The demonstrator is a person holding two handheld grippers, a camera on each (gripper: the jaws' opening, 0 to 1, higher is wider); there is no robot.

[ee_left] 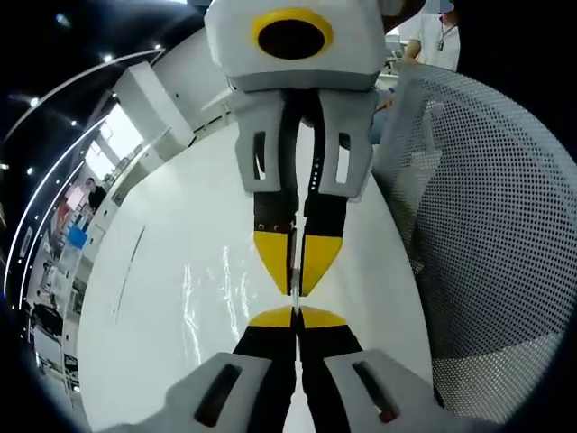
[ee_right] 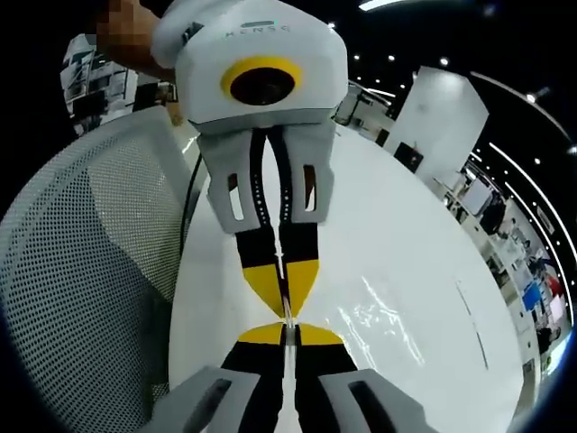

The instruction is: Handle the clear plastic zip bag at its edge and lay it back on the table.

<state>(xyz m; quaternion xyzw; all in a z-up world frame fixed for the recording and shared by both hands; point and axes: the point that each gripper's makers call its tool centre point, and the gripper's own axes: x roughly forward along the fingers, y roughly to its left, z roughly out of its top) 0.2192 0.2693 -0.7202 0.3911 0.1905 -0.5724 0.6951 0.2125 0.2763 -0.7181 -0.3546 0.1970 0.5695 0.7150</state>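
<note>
Both views bright at centre, dark toward upper periphery. White table (ee_left: 162, 298) strongly lit from overhead; ceiling spot lamps (ee_right: 444, 61) show as small points above jaws. Specular glare streaks on clear plastic zip bag (ee_left: 212, 289) left of left gripper's jaws, right of right gripper's jaws. Heavy fisheye bending at edges. Mesh chair (ee_right: 81, 271) sharp; background soft.

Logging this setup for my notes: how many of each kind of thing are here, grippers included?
Grippers: 2, left gripper, right gripper
Clear plastic zip bag: 1
White table: 1
Mesh-backed chair: 1
Total: 5
</note>
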